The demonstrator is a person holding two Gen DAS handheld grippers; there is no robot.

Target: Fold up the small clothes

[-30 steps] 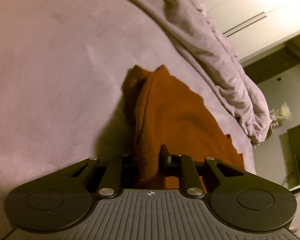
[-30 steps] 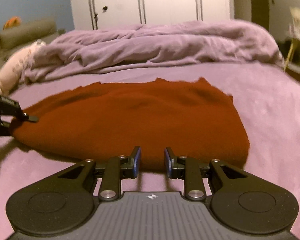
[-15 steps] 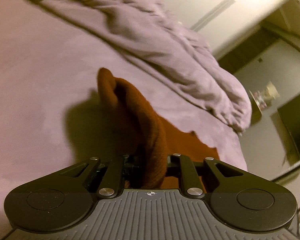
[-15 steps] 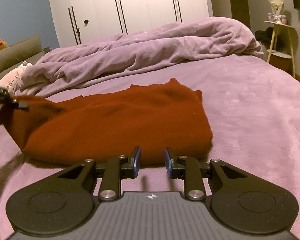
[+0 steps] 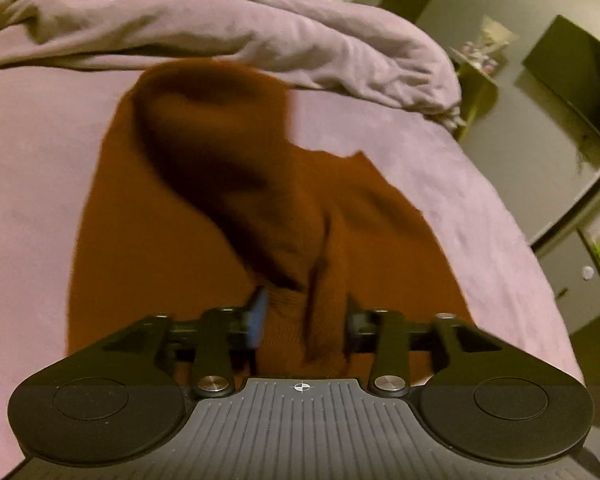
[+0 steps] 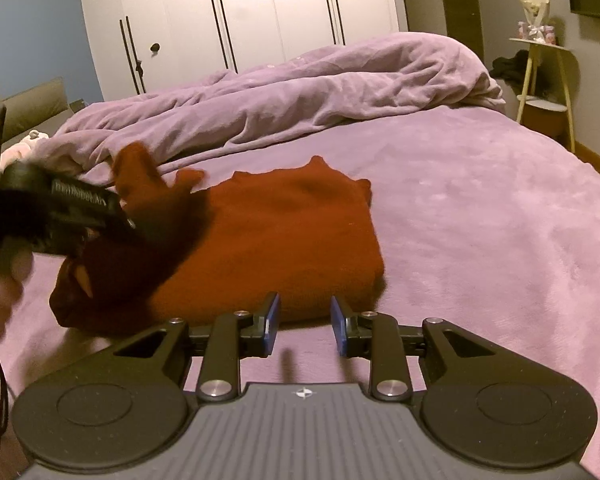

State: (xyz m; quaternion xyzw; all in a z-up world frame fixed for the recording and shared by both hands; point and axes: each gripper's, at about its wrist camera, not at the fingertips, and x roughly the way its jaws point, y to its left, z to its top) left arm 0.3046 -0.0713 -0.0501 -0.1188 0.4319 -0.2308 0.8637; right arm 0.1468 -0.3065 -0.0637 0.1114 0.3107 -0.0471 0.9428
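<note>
Fold in progress: left claw (image 5: 303,320) clenched on the rust garment's (image 6: 284,232) edge, raised over its body. Right claw (image 6: 305,322) released, idle. Next: lay edge flat, release.

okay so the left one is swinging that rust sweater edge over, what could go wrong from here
1. The left tool pinches only a bunched bit of the rust sweater; the blurred raised flap could slip free or land crooked.
2. The right tool sits open just short of the near edge, pinning nothing, so the lower layers may drag across the purple sheet.
3. The flap could land wrinkled near the rumpled duvet.
</note>
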